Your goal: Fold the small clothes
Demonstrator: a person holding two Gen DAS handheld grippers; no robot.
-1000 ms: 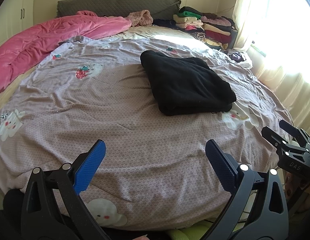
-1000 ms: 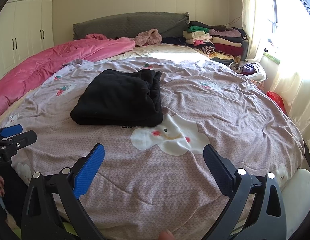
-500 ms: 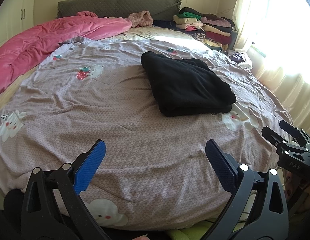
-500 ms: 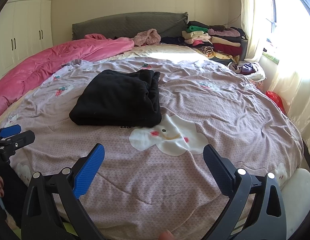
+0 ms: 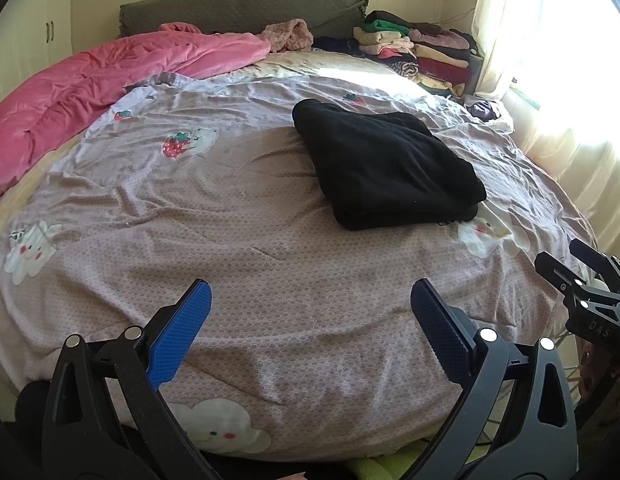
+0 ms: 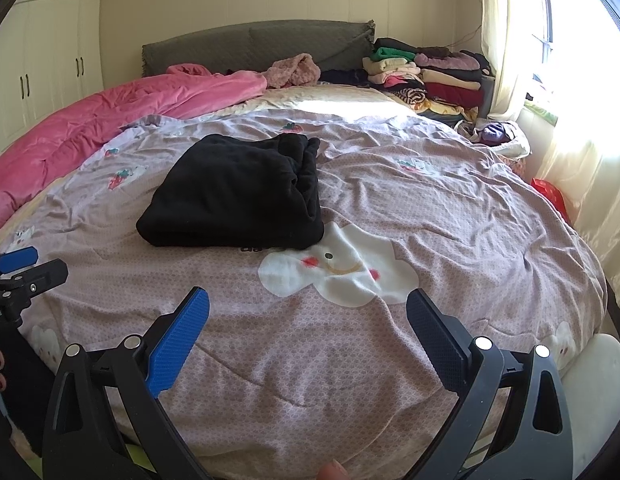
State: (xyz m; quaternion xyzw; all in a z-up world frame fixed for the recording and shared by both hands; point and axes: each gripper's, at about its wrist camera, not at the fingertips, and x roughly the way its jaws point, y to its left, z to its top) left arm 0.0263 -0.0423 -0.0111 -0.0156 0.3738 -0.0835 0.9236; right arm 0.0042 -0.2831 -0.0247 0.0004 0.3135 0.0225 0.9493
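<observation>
Left gripper (image 5: 310, 312): blue-padded fingers spread wide, nothing between them; hovers over the near edge of the mauve cartoon-print bedsheet (image 5: 269, 280).
Right gripper (image 6: 307, 316): fingers likewise apart and empty, level with its partner at the bed edge.
Black fleece garment (image 5: 386, 168): folded into a thick rectangle, ahead and to the right of the left tool, ahead and left of the right tool; well apart from both.
Change over the last second: almost none; the views drift only slightly, the garment has not shifted, both tools stay open.
Reading: this fold looks finished and released. Next item probably awaits.
Stack of folded clothes (image 6: 426, 76): far ahead-right, by the headboard.
</observation>
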